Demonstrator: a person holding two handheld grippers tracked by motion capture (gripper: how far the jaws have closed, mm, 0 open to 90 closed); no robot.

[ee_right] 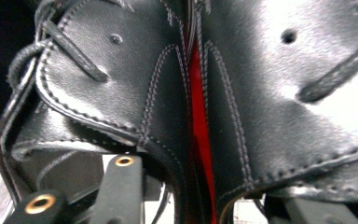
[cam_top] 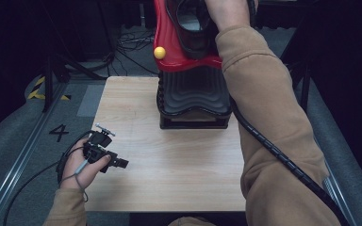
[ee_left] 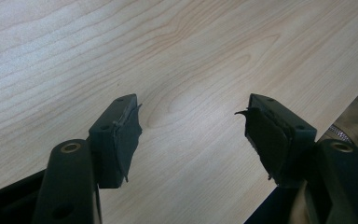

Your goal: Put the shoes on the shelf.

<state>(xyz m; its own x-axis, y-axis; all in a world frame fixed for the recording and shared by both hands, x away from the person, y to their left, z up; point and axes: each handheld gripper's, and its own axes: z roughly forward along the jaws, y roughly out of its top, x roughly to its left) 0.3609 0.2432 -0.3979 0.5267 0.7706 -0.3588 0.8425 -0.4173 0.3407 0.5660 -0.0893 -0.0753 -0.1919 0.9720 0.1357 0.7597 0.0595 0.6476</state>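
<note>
A black leather shoe sits high on a red and black stand at the table's far edge. The person's right hand reaches up to it. In the right gripper view, two black laced shoes press side by side, the left shoe and the right shoe, with a strip of red between them. My right gripper is open, its jaws wide apart around the shoes' adjoining sides and their tips hidden under the leather. My left gripper is open and holds nothing, low over the wooden table near its left edge.
The stand's black ribbed lower part rests on the table's far middle. A small yellow ball sticks out of the red part. A ribbed cable runs along the right sleeve. Grey floor with a "4" mark lies to the left.
</note>
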